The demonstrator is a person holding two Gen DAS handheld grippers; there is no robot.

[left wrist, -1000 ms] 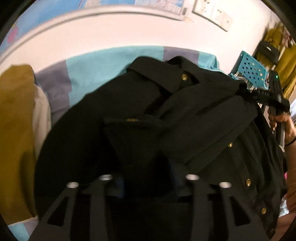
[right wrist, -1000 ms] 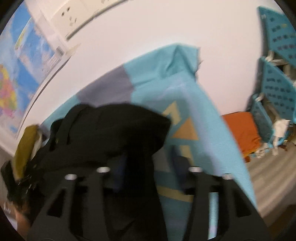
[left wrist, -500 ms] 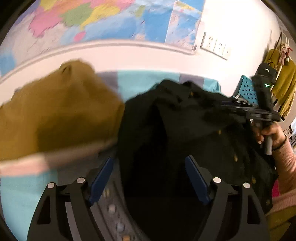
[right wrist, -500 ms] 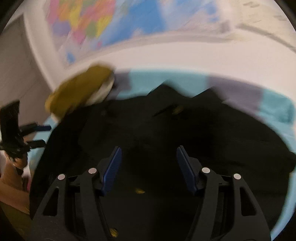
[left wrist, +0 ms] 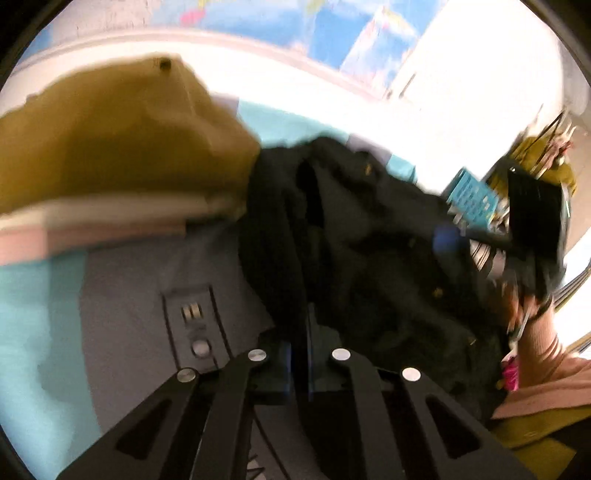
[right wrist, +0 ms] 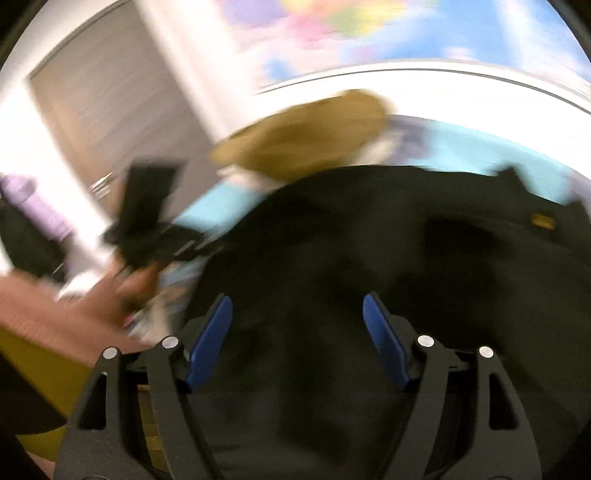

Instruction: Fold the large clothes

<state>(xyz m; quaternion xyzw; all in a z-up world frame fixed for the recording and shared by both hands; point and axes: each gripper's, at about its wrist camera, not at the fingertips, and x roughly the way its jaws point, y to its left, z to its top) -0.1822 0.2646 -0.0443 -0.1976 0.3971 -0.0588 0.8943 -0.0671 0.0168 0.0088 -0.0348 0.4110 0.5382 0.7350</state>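
Observation:
A black button-up shirt (left wrist: 369,243) with gold buttons lies bunched on a teal and grey cloth (left wrist: 122,288). My left gripper (left wrist: 300,358) is shut on a fold of the shirt's left edge. In the right wrist view the shirt (right wrist: 388,251) fills the middle, and my right gripper (right wrist: 297,339) is open just above it, blue pads (right wrist: 210,338) wide apart, holding nothing. The right gripper also shows in the left wrist view (left wrist: 458,236) over the shirt's far side. The left gripper shows in the right wrist view (right wrist: 177,240) at the shirt's left edge. Both views are blurred.
A mustard-coloured folded garment (left wrist: 110,140) on a white one lies at the back left, touching the shirt; it also shows in the right wrist view (right wrist: 303,136). A teal plastic crate (left wrist: 472,195) stands to the right. A map hangs on the wall (left wrist: 332,33).
My left gripper opened, then shut on the shirt's left edge. My right gripper let go of the shirt and now hovers open over it. Both cameras swung left.

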